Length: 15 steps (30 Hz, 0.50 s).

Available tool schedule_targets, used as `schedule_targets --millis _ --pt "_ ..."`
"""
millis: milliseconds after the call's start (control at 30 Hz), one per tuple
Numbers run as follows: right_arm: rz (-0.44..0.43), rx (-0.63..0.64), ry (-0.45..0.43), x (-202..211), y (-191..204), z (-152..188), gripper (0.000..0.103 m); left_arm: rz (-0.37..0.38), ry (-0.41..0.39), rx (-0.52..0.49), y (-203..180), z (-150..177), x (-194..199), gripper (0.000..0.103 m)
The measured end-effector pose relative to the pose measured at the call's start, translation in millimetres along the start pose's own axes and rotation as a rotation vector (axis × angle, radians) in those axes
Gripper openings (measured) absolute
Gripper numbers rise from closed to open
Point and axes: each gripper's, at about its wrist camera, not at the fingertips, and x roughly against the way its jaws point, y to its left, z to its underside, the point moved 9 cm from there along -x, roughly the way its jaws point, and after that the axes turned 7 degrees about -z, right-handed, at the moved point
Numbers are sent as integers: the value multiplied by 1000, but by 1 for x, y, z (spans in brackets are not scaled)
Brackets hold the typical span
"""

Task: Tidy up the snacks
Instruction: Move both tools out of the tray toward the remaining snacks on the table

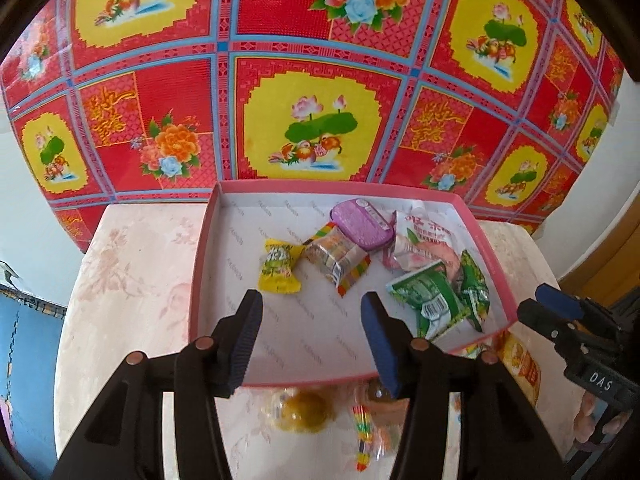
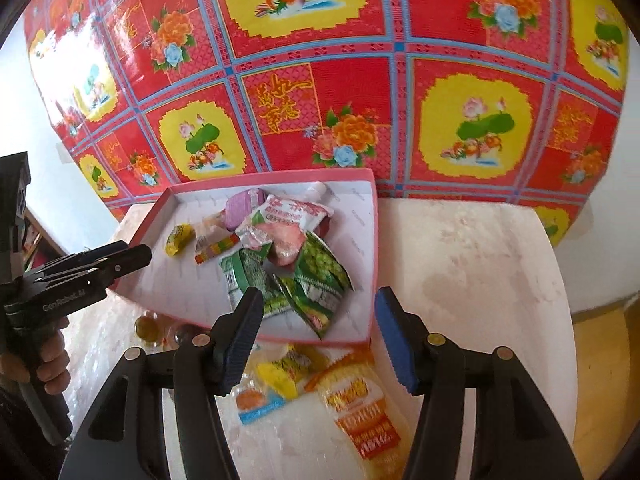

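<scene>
Two hand-held grippers, left hand-held gripper (image 1: 312,340) and right hand-held gripper (image 2: 320,332), both released, empty, above pink box (image 1: 208,240) of snacks (image 1: 348,256) on table (image 1: 132,260); more snacks (image 2: 360,408) beside box.

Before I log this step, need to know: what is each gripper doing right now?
Left gripper: open, nothing between its jaws, over the pink box.
Right gripper: open, empty, above the snack packets.

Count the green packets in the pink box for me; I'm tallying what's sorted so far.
2, possibly more. One green packet lies at the pile's near edge; the second green packet leans against the pink box wall beside it. The right wrist view hints at another, overlapped.
</scene>
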Motion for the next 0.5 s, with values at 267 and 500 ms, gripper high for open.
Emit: schedule_targets --millis 267,500 --pt "1 -13 18 11 -9 20 59 -11 22 13 5 20 7 54" --pt "14 -44 53 16 -25 43 59 -30 45 18 8 40 6 54"
